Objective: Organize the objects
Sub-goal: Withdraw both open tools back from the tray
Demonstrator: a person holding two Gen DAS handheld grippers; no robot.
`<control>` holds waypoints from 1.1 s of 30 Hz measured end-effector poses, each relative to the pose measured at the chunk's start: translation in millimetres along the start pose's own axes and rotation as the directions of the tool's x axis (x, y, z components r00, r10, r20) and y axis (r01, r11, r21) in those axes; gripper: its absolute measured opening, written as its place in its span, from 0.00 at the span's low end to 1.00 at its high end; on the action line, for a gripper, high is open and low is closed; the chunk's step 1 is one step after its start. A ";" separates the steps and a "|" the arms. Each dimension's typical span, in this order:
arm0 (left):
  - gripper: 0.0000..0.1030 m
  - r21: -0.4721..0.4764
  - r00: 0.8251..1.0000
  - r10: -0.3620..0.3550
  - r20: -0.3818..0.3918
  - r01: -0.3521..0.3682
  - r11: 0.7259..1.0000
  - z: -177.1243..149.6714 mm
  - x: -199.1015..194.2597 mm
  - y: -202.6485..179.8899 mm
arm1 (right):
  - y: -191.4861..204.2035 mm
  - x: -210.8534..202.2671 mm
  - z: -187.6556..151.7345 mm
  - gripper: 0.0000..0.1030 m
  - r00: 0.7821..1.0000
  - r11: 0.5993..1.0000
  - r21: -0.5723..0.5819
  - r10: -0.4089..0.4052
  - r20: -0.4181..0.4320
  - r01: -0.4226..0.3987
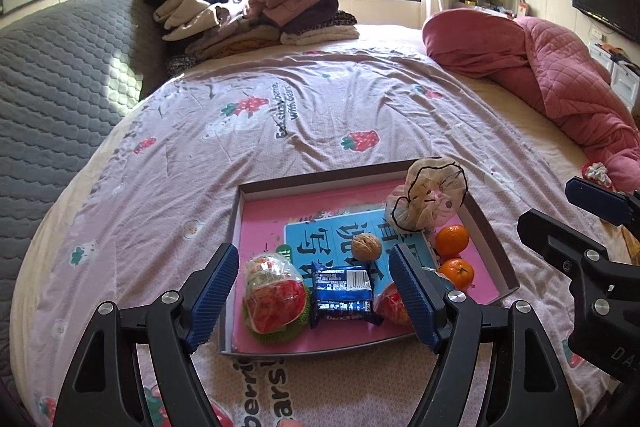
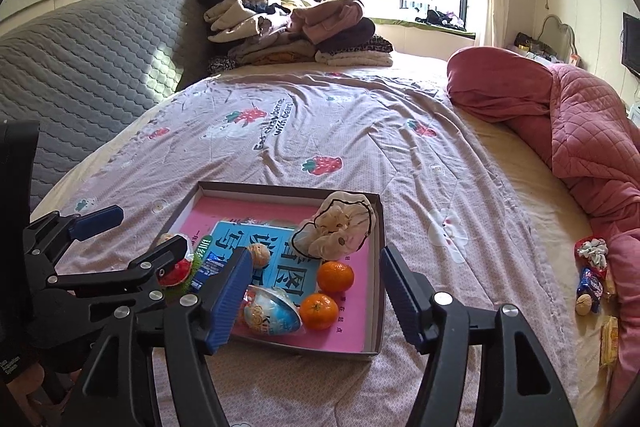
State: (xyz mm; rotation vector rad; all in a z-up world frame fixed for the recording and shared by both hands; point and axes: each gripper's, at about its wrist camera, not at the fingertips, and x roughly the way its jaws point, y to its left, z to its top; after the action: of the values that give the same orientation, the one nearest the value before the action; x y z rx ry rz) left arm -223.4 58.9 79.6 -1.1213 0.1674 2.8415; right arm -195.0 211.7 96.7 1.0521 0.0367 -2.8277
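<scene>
Several loose snacks (image 2: 591, 289) lie on the bed far to the right of the right claw (image 2: 316, 301), whose jaws stand apart and empty above the box tray (image 2: 376, 267). That hand is nearer; the left claw (image 1: 314, 297) also gapes empty.

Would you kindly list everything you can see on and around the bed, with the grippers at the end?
shallow box: one, pink-lined, on the bedspread
booklet: one, blue, flat in the box
tangerines: two, orange, box's right side
walnut: one, brown, on the booklet
scrunchie: one, cream, box's far right corner
snack packet: one, dark blue, box's near side
egg-shaped packs: two, red and clear, near side
clothes pile: mixed, far end
quilt: one, pink, right
loose small items: several, by the quilt
left gripper: open, empty
right gripper: open, empty
</scene>
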 end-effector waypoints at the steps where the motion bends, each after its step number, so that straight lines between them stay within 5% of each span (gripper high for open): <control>1: 0.76 -0.002 1.000 0.003 0.007 -0.003 1.000 -0.2 -4.4 1.0 | 0.9 -2.8 0.0 0.64 1.000 1.000 -0.001 -0.002 0.005 0.002; 33: 0.76 -0.041 0.989 0.022 0.149 -0.016 0.999 -27.1 -111.2 18.9 | 18.3 -87.3 -14.7 0.64 0.993 1.000 0.004 -0.004 0.118 0.003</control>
State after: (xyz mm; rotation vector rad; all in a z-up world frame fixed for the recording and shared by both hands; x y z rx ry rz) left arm -126.4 32.6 137.4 -0.9124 0.1124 2.9434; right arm -117.7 203.8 142.9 0.8848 0.0219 -2.8883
